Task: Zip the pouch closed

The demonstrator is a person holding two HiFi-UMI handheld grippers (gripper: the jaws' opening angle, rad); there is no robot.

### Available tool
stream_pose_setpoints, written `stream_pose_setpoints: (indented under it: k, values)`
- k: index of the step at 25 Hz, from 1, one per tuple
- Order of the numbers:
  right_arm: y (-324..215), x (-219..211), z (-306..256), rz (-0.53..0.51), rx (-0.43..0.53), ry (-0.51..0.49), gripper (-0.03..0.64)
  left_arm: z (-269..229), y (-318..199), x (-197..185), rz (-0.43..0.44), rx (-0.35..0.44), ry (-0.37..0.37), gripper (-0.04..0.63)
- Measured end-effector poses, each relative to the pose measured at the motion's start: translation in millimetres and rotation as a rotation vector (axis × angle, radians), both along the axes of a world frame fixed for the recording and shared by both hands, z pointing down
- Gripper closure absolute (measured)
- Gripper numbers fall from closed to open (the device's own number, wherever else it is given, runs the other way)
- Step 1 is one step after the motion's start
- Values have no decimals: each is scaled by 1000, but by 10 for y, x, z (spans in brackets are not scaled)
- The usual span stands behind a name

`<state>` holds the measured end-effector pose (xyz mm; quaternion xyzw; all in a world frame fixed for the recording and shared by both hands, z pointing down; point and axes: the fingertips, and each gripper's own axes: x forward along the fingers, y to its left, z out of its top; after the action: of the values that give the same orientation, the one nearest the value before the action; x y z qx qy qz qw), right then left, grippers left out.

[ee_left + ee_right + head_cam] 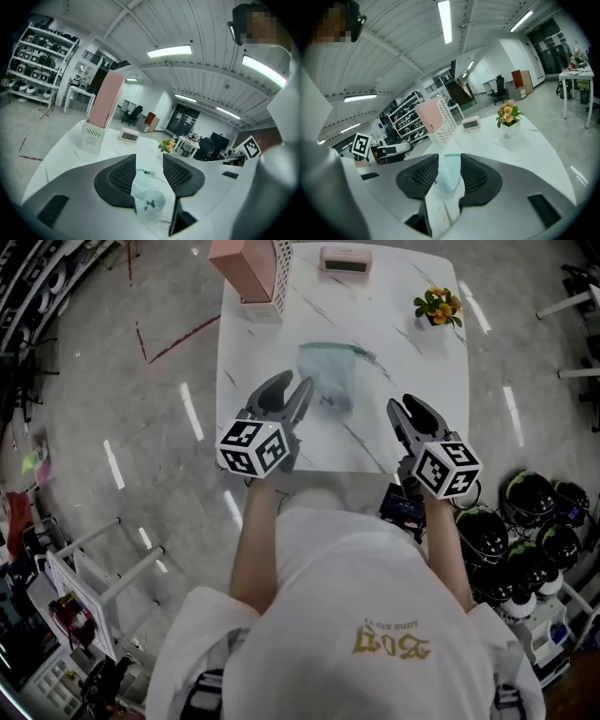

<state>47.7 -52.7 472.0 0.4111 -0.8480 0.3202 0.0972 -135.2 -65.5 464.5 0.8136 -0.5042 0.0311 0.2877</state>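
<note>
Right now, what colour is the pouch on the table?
The pouch is pale translucent green with a teal top edge; the right gripper view shows it best.

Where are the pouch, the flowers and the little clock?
pouch (328, 376), head view, middle of its pale green body.
flowers (439, 304), head view, on the orange blooms.
clock (345, 259), head view, middle of its case.

We see the pale green pouch (328, 378) lying flat near the middle of the white table (412, 352), teal zip edge toward its far side.
</note>
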Motion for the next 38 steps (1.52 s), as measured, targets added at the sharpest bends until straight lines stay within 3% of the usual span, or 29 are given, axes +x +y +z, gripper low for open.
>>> stream_pose_setpoints:
  k: [12, 18, 22, 27, 31, 34, 38]
  values:
    - [-474, -417, 505, 3, -143, 8, 474, 664, -643, -228, 97, -143, -22, 407]
    - [-634, -532, 752, -4, -191, 23, 474, 894, -893, -181, 162, -188, 42, 419]
    - [-656, -518, 856, 13, -218, 30, 474, 1117, -1044, -94, 286, -208, -96, 417]
    - [-659, -452, 910, 33, -233, 34, 472, 1333, -1156, 127, 510, -191, -339, 422]
    - [-656, -380, 941, 50, -244, 30, 472, 1464, -1164, 318, 678, -220, -400, 421]
    - [-649, -343, 953, 56, -247, 24, 471, 1543, -1200, 407, 761, -217, -473, 388]
    - [-583, -267, 962, 53, -255, 29, 468, 1700, -1092, 511, 866, -254, -555, 398]
